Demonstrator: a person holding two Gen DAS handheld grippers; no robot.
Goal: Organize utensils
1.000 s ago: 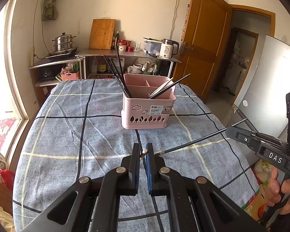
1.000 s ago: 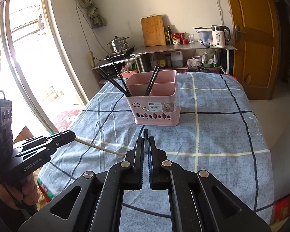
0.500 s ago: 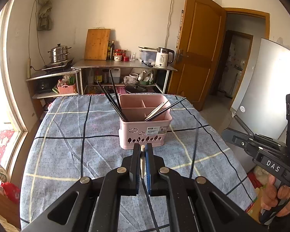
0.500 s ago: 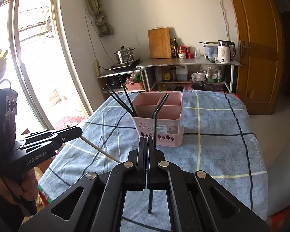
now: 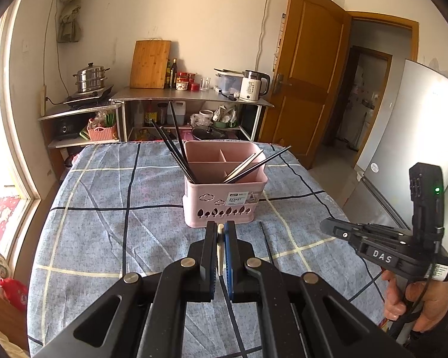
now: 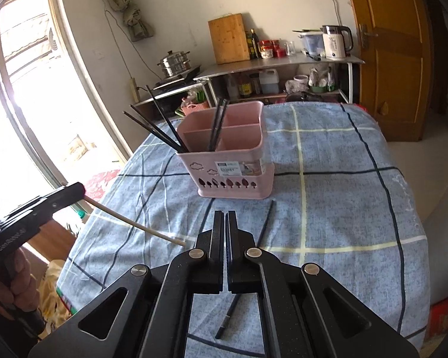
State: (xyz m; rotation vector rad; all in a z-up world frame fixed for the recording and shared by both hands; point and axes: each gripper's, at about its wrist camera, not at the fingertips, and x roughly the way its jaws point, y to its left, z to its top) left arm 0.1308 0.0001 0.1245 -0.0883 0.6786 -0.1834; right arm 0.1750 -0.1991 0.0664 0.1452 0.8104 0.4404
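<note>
Two grippers hang over a table covered with a blue checked cloth (image 6: pixel 328 185). The left gripper (image 5: pixel 221 232) is clamped on a pale wooden chopstick (image 5: pixel 220 247); in the right wrist view that stick pokes out of its tip and slants down over the cloth. The right gripper (image 6: pixel 225 220) has its jaws nearly together with only a thin slit between them, and nothing sits in that slit. A black chopstick (image 6: pixel 265 223) lies flat on the cloth just beside and below those jaws, passing under the gripper body and reappearing nearer the camera; it looks free of the pads, though the body hides its middle.

Ahead of both grippers stands a pink utensil basket (image 5: pixel 224 205) with inner dividers. Several black chopsticks (image 5: pixel 176 149) lean out of its left side, and a few more, at least one silvery, lean to the right from the front compartment. A hand (image 5: pixel 415 301) grips the right tool's handle. Behind the table, a shelf carries a white kettle (image 5: pixel 254 86) and a wooden cutting board (image 5: pixel 149 64).
</note>
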